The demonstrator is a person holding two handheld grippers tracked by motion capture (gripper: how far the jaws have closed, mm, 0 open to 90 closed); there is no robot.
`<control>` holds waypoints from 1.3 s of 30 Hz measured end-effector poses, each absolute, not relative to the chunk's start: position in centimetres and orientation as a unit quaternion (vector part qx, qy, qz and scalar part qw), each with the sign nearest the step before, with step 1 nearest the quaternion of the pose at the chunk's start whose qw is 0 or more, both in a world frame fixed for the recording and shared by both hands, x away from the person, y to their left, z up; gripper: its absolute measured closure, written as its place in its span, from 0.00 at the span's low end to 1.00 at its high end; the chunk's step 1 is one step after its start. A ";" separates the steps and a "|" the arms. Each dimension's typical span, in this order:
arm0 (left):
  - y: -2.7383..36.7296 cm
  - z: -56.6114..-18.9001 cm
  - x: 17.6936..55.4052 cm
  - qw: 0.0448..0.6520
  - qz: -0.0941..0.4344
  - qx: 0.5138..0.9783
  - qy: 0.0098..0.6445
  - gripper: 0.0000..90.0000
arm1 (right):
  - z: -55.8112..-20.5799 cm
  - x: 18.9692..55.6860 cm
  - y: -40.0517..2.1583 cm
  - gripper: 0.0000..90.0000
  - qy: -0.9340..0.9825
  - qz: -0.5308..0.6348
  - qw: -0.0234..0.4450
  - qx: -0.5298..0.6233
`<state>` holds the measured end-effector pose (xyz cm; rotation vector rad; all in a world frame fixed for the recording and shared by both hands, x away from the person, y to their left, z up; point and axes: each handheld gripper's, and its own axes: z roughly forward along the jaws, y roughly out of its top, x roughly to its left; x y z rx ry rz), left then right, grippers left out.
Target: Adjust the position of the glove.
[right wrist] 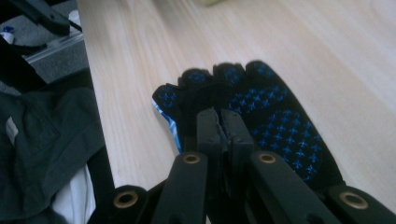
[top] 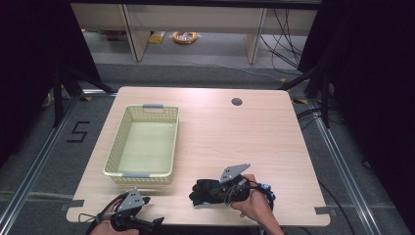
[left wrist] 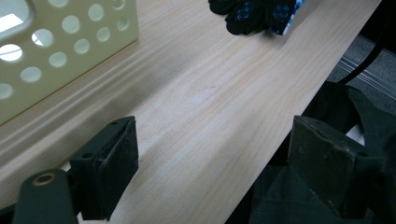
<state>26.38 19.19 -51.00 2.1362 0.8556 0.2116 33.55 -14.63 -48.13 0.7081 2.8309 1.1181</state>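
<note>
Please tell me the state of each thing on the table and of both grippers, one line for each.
Glove: black with blue dots, lying flat on the table, pinched by the right gripper.
Basket: upright, empty.
Right gripper: jaws shut on the glove.
Left gripper: jaws wide open, holding nothing.

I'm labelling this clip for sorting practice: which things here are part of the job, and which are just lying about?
In the job:
black glove, pinched in the right gripper
cream basket, empty
left gripper, jaws open

Lying about:
yellow reel on the floor

Black glove with blue star-like dots — pale yellow basket — light wood-grain table.
</note>
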 end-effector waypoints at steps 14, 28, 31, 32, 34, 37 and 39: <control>19.3 -51.0 26.4 0.394 0.086 0.849 0.342 0.17 | -48.4 33.4 -15.5 0.73 0.894 0.359 0.038 0.267; 19.2 -51.1 26.4 0.393 0.082 0.849 0.343 0.17 | -45.7 32.3 -22.7 0.68 0.863 0.331 0.140 0.356; 19.2 -51.1 26.4 0.401 0.082 0.847 0.339 0.17 | -46.2 32.1 -23.1 0.68 0.865 0.324 0.134 0.359; 19.2 -51.1 26.4 0.401 0.082 0.847 0.339 0.17 | -46.4 31.9 -23.1 0.68 0.864 0.323 0.123 0.366; 19.3 -51.0 26.4 0.397 0.083 0.850 0.336 0.17 | -46.7 31.8 -23.3 0.68 0.872 0.311 0.121 0.359; 19.2 -51.0 26.4 0.399 0.084 0.849 0.337 0.17 | -47.2 31.3 -23.6 0.67 0.873 0.305 0.107 0.366; 19.3 -51.0 26.4 0.396 0.085 0.850 0.337 0.17 | -47.6 31.2 -23.6 0.67 0.869 0.317 0.113 0.364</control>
